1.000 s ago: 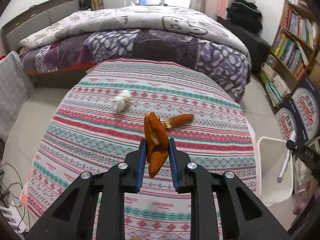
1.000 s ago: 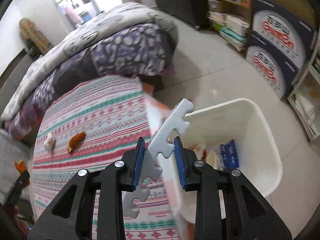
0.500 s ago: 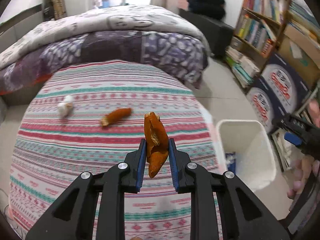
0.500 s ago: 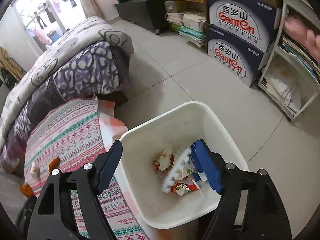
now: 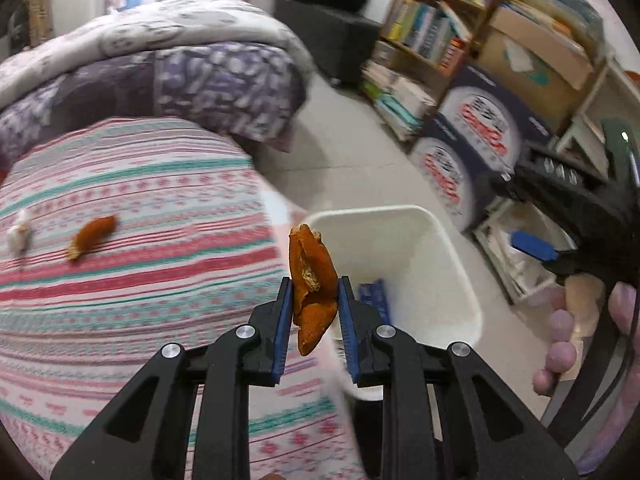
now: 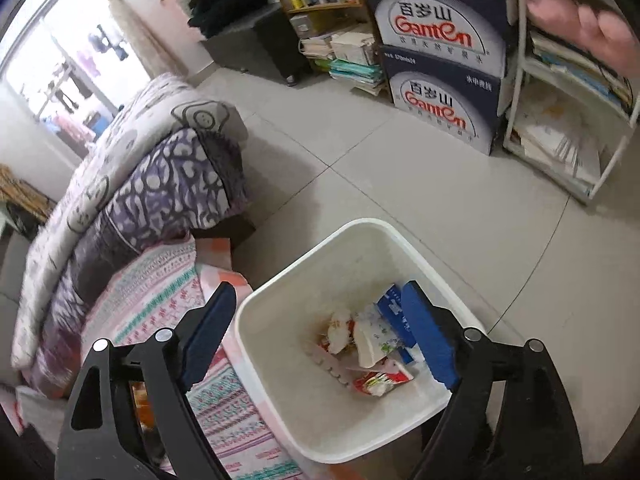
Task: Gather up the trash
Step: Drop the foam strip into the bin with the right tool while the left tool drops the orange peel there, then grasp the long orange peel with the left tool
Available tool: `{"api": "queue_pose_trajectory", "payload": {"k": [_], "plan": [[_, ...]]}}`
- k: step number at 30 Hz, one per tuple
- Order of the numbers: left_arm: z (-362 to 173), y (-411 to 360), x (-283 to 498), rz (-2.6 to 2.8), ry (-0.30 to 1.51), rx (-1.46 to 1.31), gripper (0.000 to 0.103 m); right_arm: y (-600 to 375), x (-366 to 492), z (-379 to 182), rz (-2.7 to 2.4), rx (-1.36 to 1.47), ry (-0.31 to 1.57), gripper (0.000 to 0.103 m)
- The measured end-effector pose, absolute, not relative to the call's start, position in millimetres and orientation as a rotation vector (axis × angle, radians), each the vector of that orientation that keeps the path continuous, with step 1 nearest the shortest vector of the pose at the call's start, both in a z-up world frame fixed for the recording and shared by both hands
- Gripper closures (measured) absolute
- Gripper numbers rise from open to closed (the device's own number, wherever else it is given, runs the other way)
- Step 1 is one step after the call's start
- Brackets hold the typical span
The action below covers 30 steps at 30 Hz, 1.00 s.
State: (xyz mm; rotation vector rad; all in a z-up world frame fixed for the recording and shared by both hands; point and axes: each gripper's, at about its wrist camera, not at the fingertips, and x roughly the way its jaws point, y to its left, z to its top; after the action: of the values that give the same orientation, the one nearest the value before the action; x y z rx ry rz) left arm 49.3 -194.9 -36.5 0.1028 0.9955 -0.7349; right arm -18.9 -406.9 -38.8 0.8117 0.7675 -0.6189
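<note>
My left gripper [image 5: 313, 300] is shut on an orange peel [image 5: 311, 280] and holds it at the near-left rim of the white trash bin [image 5: 460, 264]. A second orange peel [image 5: 91, 236] and a crumpled white tissue [image 5: 18, 236] lie on the striped tablecloth [image 5: 140, 280]. My right gripper [image 6: 320, 332] is open and empty above the bin [image 6: 420, 256]. Wrappers [image 6: 380, 380], a blue carton [image 6: 394, 312] and the white foam piece [image 6: 332, 364] lie inside the bin.
A bed with a purple and grey quilt [image 5: 180, 72] stands behind the table. Bookshelves [image 5: 440, 20] and stacked water boxes [image 6: 436, 60] line the wall past the bin. The right gripper shows in the left wrist view [image 5: 560, 220], held by a hand.
My left gripper carried the orange peel rightward from over the table to the bin's edge. My right gripper opened and dropped the white foam piece into the bin.
</note>
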Motion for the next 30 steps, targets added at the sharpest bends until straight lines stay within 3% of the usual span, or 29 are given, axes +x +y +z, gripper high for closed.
{"api": "queue_pose_trajectory", "payload": {"k": [3, 12, 20, 24, 29, 30], "plan": [[-42.0, -206.8, 48.4, -0.793, 1.021, 0.091, 0.042, -408.5, -19.3, -39.1, -0.594, 0.878, 0.751, 0.02], [-59.3, -159.6, 122.5, -0.477, 1.005, 0.188, 0.041, -384.6, 0.0, -46.7, -0.463, 0.933, 0.807, 0.015], [-105.9, -98.8, 210.5, -0.251, 1.032, 0.37, 0.041, -351.6, 23.8, -48.1, -0.351, 0.879, 0.877, 0.013], [-128.5, -83.7, 235.7, -0.239, 1.063, 0.394, 0.046, -340.3, 32.8, -50.4, -0.332, 0.852, 0.906, 0.013], [-135.3, -76.9, 243.5, -0.285, 1.07, 0.345, 0.066, -329.8, 40.6, -55.0, -0.319, 0.824, 0.938, 0.013], [-134.4, -75.3, 243.0, -0.29, 1.077, 0.332, 0.08, -327.7, 41.9, -55.7, -0.318, 0.816, 0.943, 0.013]]}}
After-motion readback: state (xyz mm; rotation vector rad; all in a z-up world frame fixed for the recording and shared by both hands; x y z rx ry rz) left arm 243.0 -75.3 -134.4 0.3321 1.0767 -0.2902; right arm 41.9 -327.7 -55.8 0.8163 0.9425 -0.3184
